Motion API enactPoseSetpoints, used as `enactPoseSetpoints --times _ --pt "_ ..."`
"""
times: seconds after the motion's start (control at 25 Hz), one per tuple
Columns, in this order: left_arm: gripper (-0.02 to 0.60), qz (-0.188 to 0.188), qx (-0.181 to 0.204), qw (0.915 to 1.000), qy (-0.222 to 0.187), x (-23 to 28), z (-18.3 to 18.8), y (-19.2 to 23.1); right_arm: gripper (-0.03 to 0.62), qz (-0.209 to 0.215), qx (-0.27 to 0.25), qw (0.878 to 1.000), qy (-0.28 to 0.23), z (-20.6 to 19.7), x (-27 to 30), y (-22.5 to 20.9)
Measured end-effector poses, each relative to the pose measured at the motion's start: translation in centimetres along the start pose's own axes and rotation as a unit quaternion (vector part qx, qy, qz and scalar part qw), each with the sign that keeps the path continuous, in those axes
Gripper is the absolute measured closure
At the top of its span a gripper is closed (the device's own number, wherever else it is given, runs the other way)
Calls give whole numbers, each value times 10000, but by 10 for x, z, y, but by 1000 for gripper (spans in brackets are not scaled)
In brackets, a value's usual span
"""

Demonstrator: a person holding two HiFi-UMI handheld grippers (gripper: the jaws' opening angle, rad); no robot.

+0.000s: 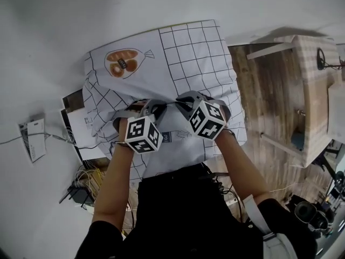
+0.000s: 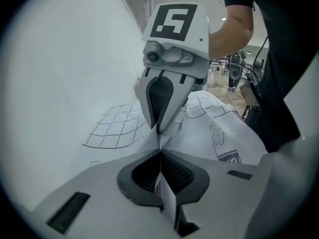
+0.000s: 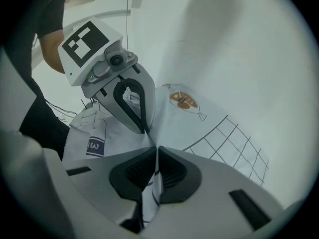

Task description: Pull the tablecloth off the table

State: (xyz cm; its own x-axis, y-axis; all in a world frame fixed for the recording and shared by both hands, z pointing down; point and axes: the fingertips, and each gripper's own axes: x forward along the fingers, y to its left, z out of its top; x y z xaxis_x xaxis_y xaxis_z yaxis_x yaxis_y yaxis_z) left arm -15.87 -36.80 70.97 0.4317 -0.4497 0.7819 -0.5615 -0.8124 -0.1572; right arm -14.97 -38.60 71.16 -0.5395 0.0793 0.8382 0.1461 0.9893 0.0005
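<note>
A white tablecloth (image 1: 188,53) with a black grid and a drawing of a fish on a plate (image 1: 123,62) covers the table, which is hidden under it. Both grippers meet at its near edge, tips almost touching. My left gripper (image 1: 141,110) is shut on a pinched fold of the cloth (image 2: 124,123), and a strip of fabric runs back between its pads (image 2: 174,171). My right gripper (image 1: 184,99) is likewise shut on a raised fold of the cloth (image 3: 219,133). Each gripper view shows the other gripper head-on, the right gripper (image 2: 158,126) and the left gripper (image 3: 143,128).
Wooden floor lies to the right, with a light wooden table (image 1: 315,90) and dark gear beyond it. Papers (image 1: 33,140) and a tangle of cables (image 1: 83,185) lie at the left beside the covered table. The person's dark clothing fills the bottom of the head view.
</note>
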Motion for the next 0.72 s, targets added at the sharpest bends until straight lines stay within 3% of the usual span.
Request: enactPoseSetpoints --times 0.44,0.72 --pt "569 699 340 9958 -487 -71 61 31 572 -596 91 9967 -539 52 -82 -12" --pt "569 1212 591 9884 -703 -117 92 42 574 -1124 -113 9884 -1011 91 -132 -9"
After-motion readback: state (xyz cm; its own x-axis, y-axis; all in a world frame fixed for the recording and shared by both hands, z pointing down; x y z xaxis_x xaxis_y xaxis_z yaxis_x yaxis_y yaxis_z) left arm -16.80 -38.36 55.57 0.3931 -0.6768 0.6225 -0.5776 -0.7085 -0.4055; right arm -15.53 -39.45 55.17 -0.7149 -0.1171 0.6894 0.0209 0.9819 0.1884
